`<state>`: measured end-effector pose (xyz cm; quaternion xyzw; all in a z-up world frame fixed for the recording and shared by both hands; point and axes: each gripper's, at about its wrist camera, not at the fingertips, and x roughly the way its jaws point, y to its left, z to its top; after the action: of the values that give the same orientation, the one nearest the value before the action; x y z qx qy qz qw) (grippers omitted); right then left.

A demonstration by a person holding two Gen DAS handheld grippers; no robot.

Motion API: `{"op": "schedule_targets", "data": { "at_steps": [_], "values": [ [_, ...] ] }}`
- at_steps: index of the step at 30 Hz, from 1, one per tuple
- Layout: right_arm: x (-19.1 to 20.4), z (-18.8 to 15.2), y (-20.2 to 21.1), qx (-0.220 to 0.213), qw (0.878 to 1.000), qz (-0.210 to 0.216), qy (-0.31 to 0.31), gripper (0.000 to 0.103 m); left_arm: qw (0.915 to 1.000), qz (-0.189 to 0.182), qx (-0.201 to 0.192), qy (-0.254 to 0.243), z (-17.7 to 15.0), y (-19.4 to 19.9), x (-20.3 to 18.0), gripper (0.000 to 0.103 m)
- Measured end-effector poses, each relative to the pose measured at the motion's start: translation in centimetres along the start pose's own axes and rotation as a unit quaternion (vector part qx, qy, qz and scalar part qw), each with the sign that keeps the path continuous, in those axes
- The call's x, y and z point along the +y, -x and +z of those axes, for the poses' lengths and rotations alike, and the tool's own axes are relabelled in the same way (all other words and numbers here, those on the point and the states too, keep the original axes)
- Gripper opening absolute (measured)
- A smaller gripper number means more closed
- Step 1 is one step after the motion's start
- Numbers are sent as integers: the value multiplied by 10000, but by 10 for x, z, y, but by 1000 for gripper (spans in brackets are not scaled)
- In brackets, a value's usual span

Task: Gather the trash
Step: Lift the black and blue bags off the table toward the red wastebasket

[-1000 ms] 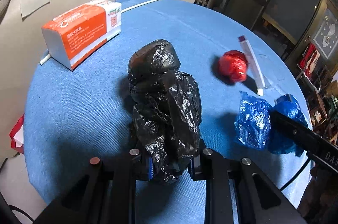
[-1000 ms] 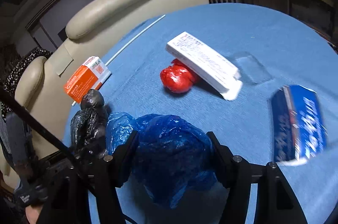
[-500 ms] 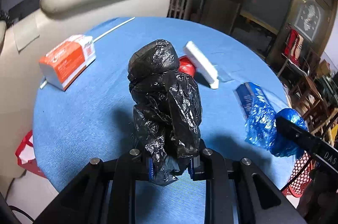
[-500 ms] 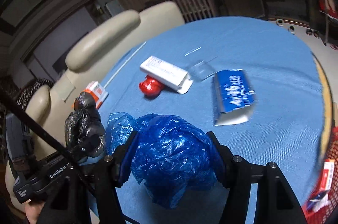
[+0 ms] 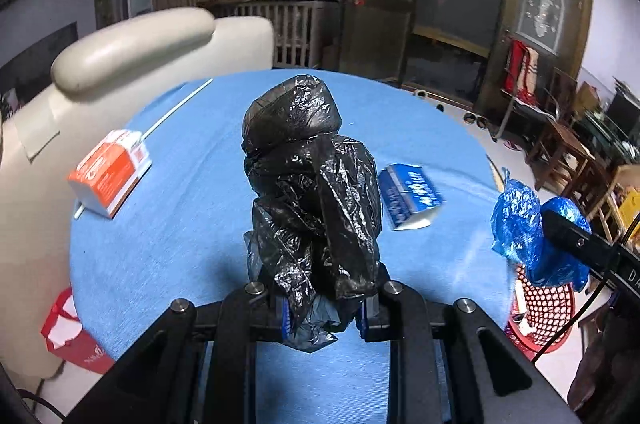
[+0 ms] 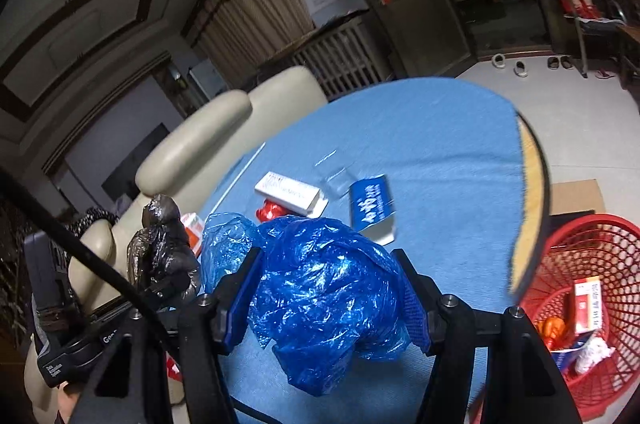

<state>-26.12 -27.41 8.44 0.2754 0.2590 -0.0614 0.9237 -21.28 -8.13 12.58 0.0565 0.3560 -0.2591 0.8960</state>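
My left gripper [image 5: 324,308] is shut on a crumpled black plastic bag [image 5: 312,192] and holds it above the blue table [image 5: 180,244]. It also shows in the right wrist view [image 6: 164,248]. My right gripper [image 6: 326,288] is shut on a crumpled blue plastic bag [image 6: 328,292], held above the table's near right side. The blue bag also shows at the right in the left wrist view [image 5: 528,232]. A red mesh trash basket [image 6: 592,308] holding several scraps stands on the floor beside the table, at the right.
On the table lie an orange tissue pack [image 5: 110,172], a blue carton [image 5: 408,196], a white box [image 6: 290,192] over a red wrapper [image 6: 270,212], and a white stick [image 5: 180,108]. A cream chair [image 5: 132,52] stands behind the table. A red bag [image 5: 68,336] lies on the floor at the left.
Both grippers have lifted and drawn back from the table with their bags. The red basket has come into the right wrist view.
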Motion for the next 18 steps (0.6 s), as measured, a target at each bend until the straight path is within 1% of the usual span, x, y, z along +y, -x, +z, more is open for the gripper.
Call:
{"op": "schedule_targets", "data": {
  "at_steps": [4,9,13,18],
  "values": [
    [-13,2,24,-201,9997,-32,-105,66,9997,-93,-42,-211,2,5,-20,25],
    [-23,3,44,-371,9991,-72,-202,66,9990,-177,-73,-407,4,9,-36,25],
    [-29,3,51,-420,9987,-88,-263,66,9984,-209,-80,-512,4,9,-42,25],
    [-33,1,50,-405,9986,-88,-324,66,9977,-248,-51,-628,4,8,-48,25]
  ]
}}
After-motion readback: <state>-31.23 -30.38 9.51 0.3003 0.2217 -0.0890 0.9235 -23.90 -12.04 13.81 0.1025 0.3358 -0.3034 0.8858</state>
